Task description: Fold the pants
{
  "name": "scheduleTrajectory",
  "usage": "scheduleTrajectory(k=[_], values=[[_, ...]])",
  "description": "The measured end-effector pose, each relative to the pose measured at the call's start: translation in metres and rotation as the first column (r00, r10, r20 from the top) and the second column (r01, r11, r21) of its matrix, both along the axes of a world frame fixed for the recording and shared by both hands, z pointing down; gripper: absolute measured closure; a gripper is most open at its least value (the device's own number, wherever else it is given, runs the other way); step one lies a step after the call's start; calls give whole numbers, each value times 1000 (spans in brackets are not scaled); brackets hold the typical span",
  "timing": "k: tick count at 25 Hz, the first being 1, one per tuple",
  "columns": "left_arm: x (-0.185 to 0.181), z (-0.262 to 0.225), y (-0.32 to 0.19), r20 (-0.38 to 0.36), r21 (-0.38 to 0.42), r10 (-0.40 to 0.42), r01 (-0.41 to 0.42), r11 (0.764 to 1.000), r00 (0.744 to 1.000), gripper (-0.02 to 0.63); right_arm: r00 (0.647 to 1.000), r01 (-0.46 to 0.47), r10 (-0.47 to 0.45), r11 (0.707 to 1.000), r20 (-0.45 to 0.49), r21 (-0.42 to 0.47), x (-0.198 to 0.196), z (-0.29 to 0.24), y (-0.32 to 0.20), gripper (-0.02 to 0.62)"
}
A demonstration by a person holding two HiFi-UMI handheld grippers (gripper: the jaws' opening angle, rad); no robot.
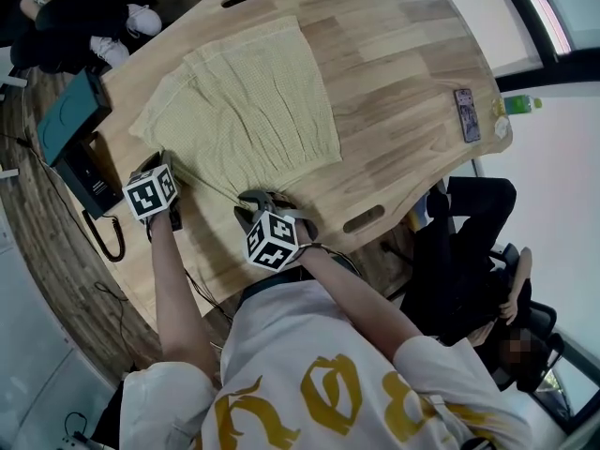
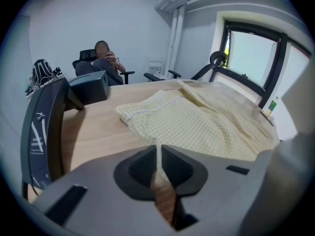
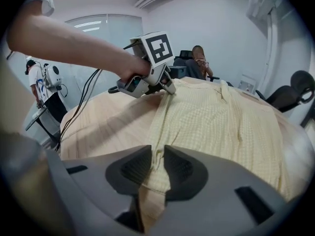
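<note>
My left tongs (image 2: 158, 156) are clamped on the pants (image 1: 248, 101). A thin fold of the pale yellow checked cloth stands pinched between the two dark pads, which sit almost together, and bare wood shows just below the fold. My right tongs (image 3: 157, 163) are also closed on the pants. A bunched bit of the near edge fills the narrow gap between their pads, and more of the hem hangs under them.

The pants lie spread flat on the wooden table (image 1: 394, 82), reaching away from both pairs of tongs. Both grips are on the edge nearest me, the left one at the cloth's left corner and the right one further along to the right. In the right gripper view my left tongs are ahead and to the left, with their tips down at the cloth. A raised seam of fabric runs from the right jaws towards them.

A dark case (image 1: 70, 115) sits on the table left of the left tongs. A phone (image 1: 466, 115) lies well beyond the right tongs and off to their right, near the table's far edge. Straight ahead of the left tongs, past the table, a person (image 2: 103, 58) sits in a chair.
</note>
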State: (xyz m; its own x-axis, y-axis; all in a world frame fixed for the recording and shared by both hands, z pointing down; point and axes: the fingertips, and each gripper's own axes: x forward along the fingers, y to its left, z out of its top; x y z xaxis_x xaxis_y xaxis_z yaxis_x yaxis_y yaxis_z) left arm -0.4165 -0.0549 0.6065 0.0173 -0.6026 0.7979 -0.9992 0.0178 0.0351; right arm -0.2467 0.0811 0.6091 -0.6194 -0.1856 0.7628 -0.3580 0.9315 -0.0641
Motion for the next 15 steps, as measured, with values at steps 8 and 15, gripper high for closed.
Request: scheduleTrajectory(k=[8, 15], values=[[-3, -9, -4, -121, 37, -81, 86, 996, 989, 588, 995, -38, 39, 999, 89, -12, 0, -23, -10, 574], [-6, -32, -16, -233, 108, -113, 141, 984, 966, 589, 986, -95, 99, 995, 135, -32, -1, -40, -22, 575]])
